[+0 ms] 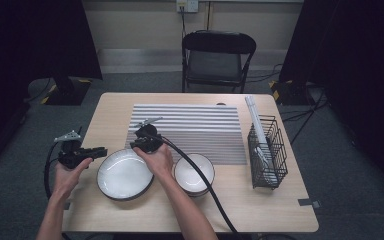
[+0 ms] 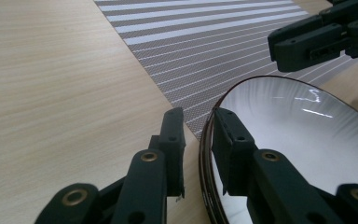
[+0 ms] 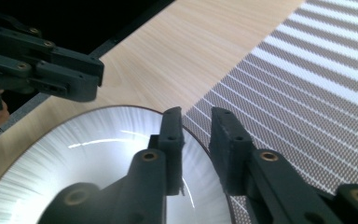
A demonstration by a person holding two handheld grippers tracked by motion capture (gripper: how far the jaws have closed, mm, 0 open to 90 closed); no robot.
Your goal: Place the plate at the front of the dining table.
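A white plate with a dark rim [image 1: 124, 174] lies on the wooden table [image 1: 260, 210], its far edge just over the striped mat [image 1: 187, 130]. My left gripper [image 1: 101, 151] is at the plate's left edge. In the left gripper view the rim of the plate [image 2: 298, 135] runs between the jaws of the left gripper [image 2: 198, 119], with a gap on the outer side. My right gripper [image 1: 140, 147] is at the plate's far right edge. In the right gripper view, the right gripper [image 3: 196, 116] straddles the rim of the plate [image 3: 98, 158], open, with mat showing between the jaws.
A stack of white bowls [image 1: 194, 172] stands right beside the plate. A black wire rack [image 1: 267, 152] with white sticks stands near the table's right edge. A folding chair [image 1: 217, 55] is behind the table. The right gripper's cable [image 1: 200, 180] crosses the bowls.
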